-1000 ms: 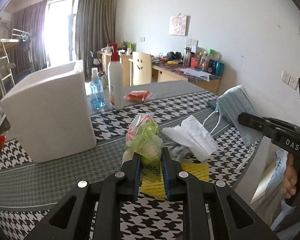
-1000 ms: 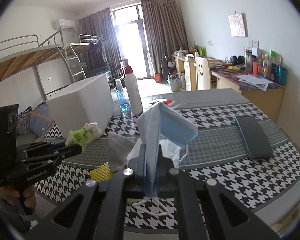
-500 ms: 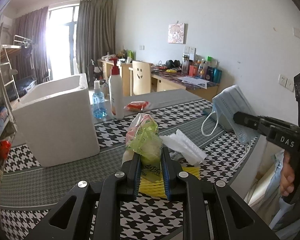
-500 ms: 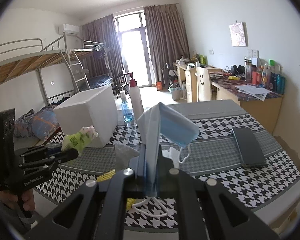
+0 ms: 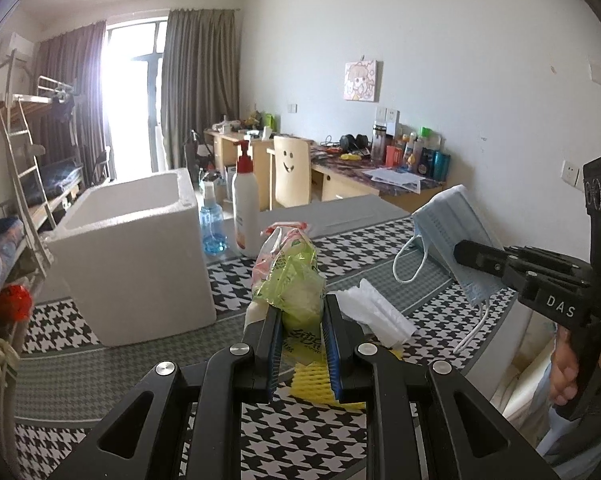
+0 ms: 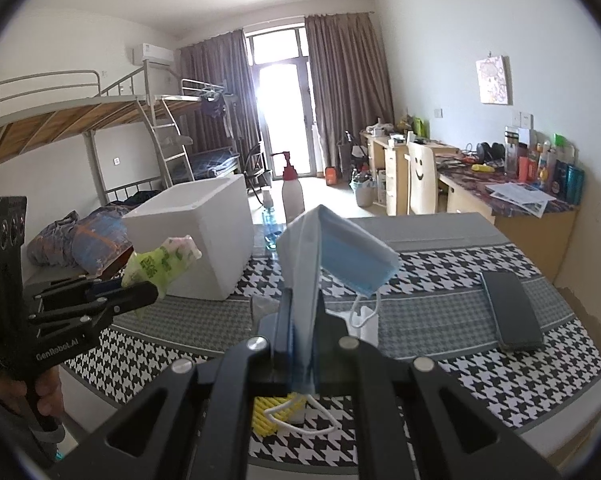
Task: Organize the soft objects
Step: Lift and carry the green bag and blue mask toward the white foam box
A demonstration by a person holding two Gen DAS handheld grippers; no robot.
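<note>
My left gripper (image 5: 300, 308) is shut on a green and pink tissue pack (image 5: 290, 276), held above the houndstooth table (image 5: 332, 436). The same pack (image 6: 160, 264) and left gripper (image 6: 148, 292) show at the left of the right wrist view. My right gripper (image 6: 302, 300) is shut on a folded blue face mask (image 6: 336, 248), its ear loops dangling; the mask (image 5: 448, 232) also shows at the right of the left wrist view. An open white foam box (image 5: 132, 256) stands on the table's left. Crumpled white tissues (image 5: 372, 312) and a yellow foam net (image 5: 312, 380) lie below the grippers.
A white pump bottle (image 5: 245, 208) and a blue spray bottle (image 5: 211, 224) stand behind the foam box. A dark phone (image 6: 512, 308) lies on the table's right. A bunk bed (image 6: 100, 120) is left, and a cluttered desk (image 6: 512, 192) with a chair lines the right wall.
Both grippers have risen with their loads, so the table sits lower in both views. The left one with the tissue pack rose more; neither grip changed.
</note>
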